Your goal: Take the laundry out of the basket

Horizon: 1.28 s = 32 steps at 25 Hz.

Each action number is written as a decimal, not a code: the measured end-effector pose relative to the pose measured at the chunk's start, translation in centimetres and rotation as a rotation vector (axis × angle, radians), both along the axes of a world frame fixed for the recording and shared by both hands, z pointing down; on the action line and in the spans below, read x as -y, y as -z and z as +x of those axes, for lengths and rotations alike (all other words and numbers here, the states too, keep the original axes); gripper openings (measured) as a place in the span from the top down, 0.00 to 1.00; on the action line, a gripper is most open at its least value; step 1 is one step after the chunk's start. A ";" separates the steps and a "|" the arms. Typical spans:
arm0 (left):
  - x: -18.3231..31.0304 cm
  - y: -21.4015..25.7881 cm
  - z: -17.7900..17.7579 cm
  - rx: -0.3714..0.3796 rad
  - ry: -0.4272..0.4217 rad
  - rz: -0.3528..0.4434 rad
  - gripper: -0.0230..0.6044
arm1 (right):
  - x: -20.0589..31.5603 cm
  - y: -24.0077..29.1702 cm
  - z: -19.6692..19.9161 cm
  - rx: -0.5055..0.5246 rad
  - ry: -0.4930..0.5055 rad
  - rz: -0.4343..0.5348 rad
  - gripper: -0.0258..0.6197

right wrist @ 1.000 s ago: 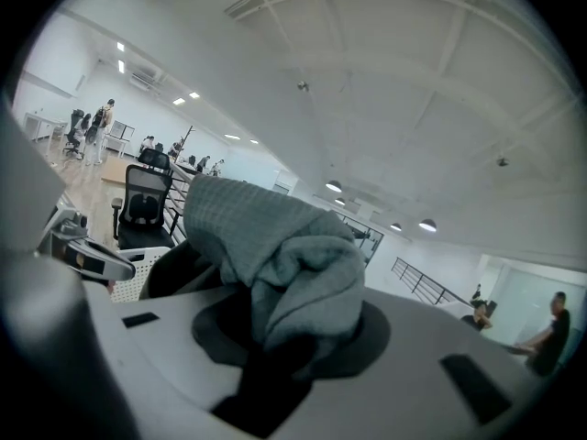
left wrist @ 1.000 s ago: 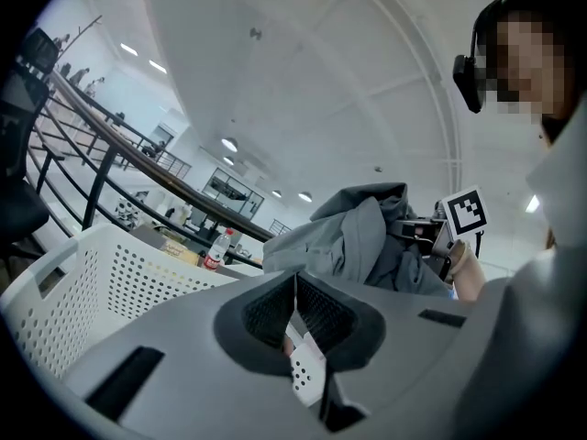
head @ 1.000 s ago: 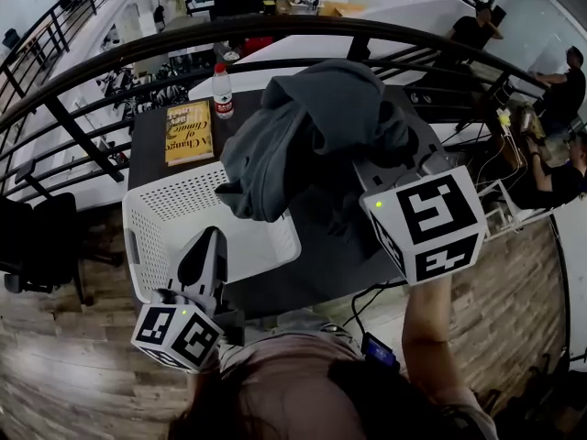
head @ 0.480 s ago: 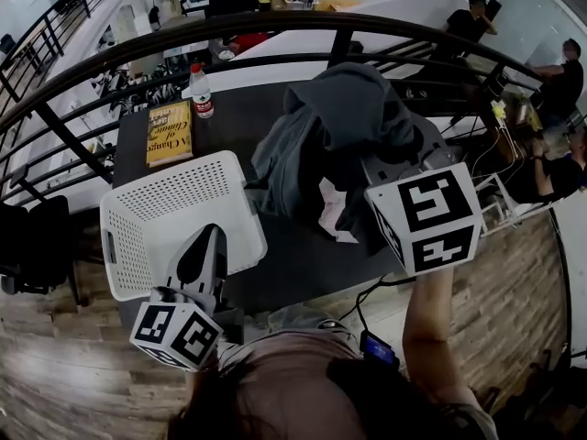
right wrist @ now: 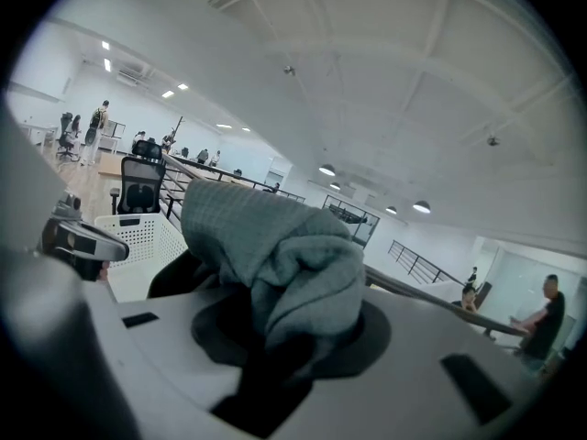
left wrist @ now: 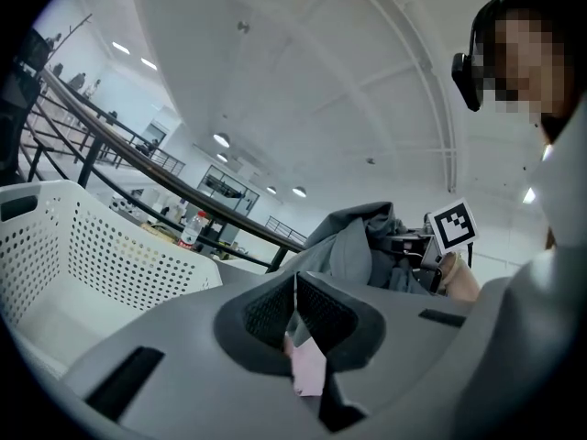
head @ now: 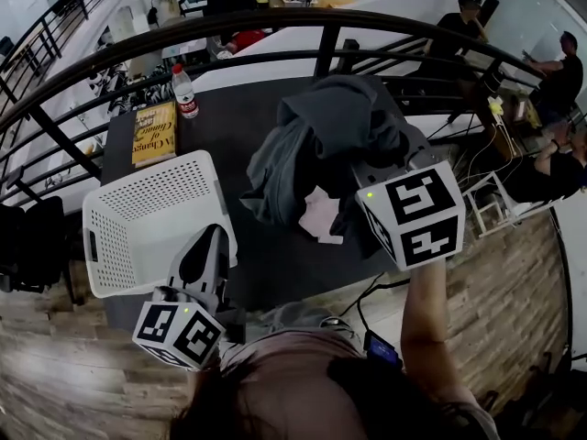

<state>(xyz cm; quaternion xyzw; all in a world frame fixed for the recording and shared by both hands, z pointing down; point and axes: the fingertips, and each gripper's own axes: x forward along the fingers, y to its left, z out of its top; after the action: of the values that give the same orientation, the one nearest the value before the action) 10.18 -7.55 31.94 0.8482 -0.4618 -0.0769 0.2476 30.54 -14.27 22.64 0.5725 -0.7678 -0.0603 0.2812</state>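
Observation:
A bundled grey garment [head: 321, 140] hangs over the dark table [head: 229, 122], to the right of the white perforated basket [head: 138, 223]. My right gripper [head: 369, 170] is shut on it, and the cloth bulges out of the jaws and hides them in the right gripper view, grey garment [right wrist: 275, 255]. A pale pink cloth [head: 321, 214] lies on the table under the garment. My left gripper [head: 211, 241] sits at the basket's near right corner, jaws closed to a thin slit [left wrist: 295, 302]. A pink scrap [left wrist: 307, 369] shows just below the slit; whether it is gripped I cannot tell.
A yellow book [head: 154, 134] and a water bottle [head: 184, 93] stand at the table's far left. A black railing [head: 275, 26] runs behind the table. People sit at desks [head: 550, 71] to the far right. A black chair [head: 27, 236] stands left of the basket.
The right gripper has carried the grey garment rightward and a little lower, off the basket and over the table. The pink cloth has come into view beneath it. The basket has slid left in the view.

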 end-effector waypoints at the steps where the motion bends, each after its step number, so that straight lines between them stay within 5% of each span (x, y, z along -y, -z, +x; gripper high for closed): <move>1: -0.1 -0.1 0.2 0.002 0.004 -0.002 0.97 | 0.1 -0.6 0.1 0.003 0.004 -0.012 0.77; 32: -1.5 -3.3 0.9 0.092 0.101 -0.104 0.97 | 1.9 -24.7 -1.7 0.199 0.077 -0.463 0.74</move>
<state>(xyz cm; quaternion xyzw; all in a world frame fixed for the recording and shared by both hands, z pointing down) 11.12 -6.01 35.20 0.8125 -0.5183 -0.0259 0.2656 28.82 -16.19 47.32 0.4662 -0.8063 0.1630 0.3255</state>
